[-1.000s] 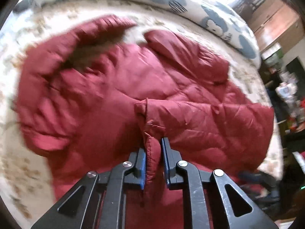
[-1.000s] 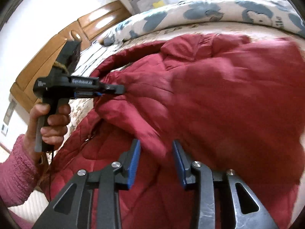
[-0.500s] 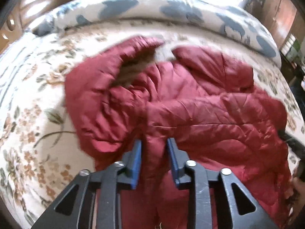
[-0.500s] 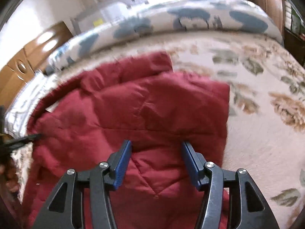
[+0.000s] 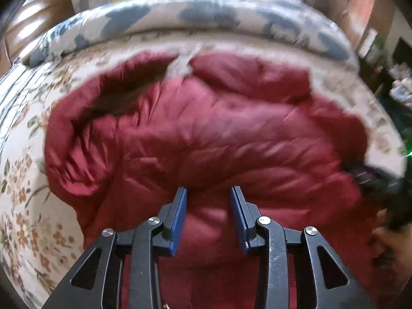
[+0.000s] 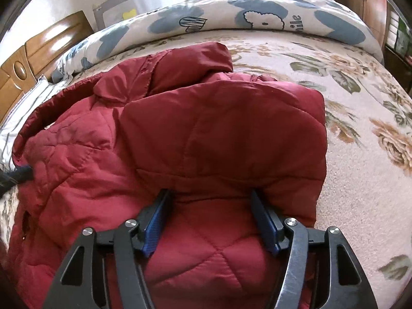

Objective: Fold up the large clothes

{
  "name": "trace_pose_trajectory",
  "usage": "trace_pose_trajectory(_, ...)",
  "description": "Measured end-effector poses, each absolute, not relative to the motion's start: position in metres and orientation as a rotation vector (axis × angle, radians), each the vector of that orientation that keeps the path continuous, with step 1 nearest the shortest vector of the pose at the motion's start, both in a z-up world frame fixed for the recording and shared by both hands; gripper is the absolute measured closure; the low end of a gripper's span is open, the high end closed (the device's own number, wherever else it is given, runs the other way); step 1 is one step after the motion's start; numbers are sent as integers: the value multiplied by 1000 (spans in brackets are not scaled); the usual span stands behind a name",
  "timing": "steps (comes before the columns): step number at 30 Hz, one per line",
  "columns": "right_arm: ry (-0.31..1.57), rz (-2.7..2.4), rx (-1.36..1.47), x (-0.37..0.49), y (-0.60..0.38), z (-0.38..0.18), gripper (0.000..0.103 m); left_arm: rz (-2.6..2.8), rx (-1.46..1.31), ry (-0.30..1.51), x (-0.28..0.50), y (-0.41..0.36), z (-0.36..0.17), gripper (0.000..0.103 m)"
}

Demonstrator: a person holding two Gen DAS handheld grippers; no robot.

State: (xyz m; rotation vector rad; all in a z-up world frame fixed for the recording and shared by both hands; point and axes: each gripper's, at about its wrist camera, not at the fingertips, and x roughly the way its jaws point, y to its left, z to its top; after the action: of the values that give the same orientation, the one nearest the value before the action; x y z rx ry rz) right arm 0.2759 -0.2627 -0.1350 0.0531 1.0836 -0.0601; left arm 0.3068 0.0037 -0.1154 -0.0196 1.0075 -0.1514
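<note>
Overhead, red jacket (image 6: 180, 134) on floral bed (image 6: 360, 134) w/ wood headboard (image 6: 43, 43).

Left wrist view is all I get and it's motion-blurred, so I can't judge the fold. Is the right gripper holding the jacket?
Observer: No. The right gripper is open, jaws spread wide over the red jacket, gripping nothing.
Operator: Is the right edge of the fold tidy?
Observer: In the right wrist view a folded panel lies on top, its right edge running fairly straight beside the bare floral bedspread.
Operator: Anything behind the jacket I can't make out?
Observer: A white and blue duvet with a cartoon sheep print lies along the far side of the bed.
</note>
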Motion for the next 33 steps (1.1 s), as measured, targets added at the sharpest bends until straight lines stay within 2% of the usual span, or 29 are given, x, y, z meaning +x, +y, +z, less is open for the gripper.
trace_pose_trajectory(3, 1090, -65, 49, 275, -260, -131, 38, -149, -44, 1023, 308, 11, -136, 66)
trace_pose_trajectory(10, 1045, -67, 74, 264, -255, -105, 38, -152, -27, 1032, 308, 9, -135, 66)
trace_pose_trajectory(14, 1126, -79, 40, 267, -257, -131, 37, -144, -22, 1044, 307, 13, -143, 66)
trace_pose_trajectory(24, 1100, -71, 33, 266, -258, -139, 36, -142, -15, 1041, 306, 13, -142, 66)
trace_pose_trajectory(33, 1085, -53, 78, 250, -253, -106, 34, -119, -5, 1016, 296, 28, -107, 53)
